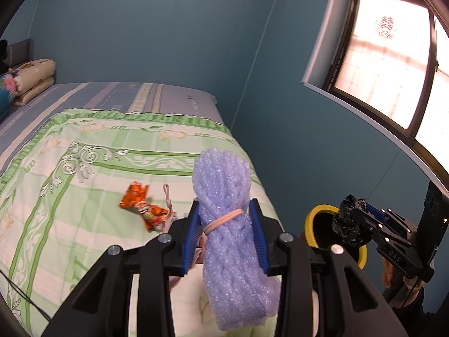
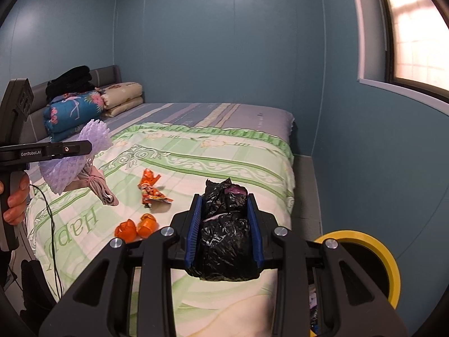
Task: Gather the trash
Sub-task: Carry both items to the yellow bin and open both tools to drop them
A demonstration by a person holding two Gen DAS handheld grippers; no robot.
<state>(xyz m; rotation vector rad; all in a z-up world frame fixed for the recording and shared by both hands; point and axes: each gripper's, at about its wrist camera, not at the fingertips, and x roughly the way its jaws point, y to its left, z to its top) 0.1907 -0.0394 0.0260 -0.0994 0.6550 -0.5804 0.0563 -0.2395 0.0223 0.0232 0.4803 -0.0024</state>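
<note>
My left gripper (image 1: 224,205) is shut on a purple foam net bundle (image 1: 224,185) tied with a pink band, held above the bed. It also shows in the right wrist view (image 2: 96,137), with a pinkish cloth (image 2: 98,185) hanging under it. My right gripper (image 2: 224,199) is shut on a crumpled black plastic bag (image 2: 226,224); in the left wrist view the bag (image 1: 349,221) hangs over the yellow-rimmed bin (image 1: 317,213). An orange snack wrapper (image 2: 150,189) and two orange peel pieces (image 2: 137,227) lie on the green quilt.
The bin (image 2: 376,252) stands on the floor by the bed's right side. Folded blankets (image 2: 84,106) and black clothes (image 2: 73,82) lie at the headboard. A cable (image 2: 52,224) hangs at the left. A window (image 2: 415,33) is on the right wall.
</note>
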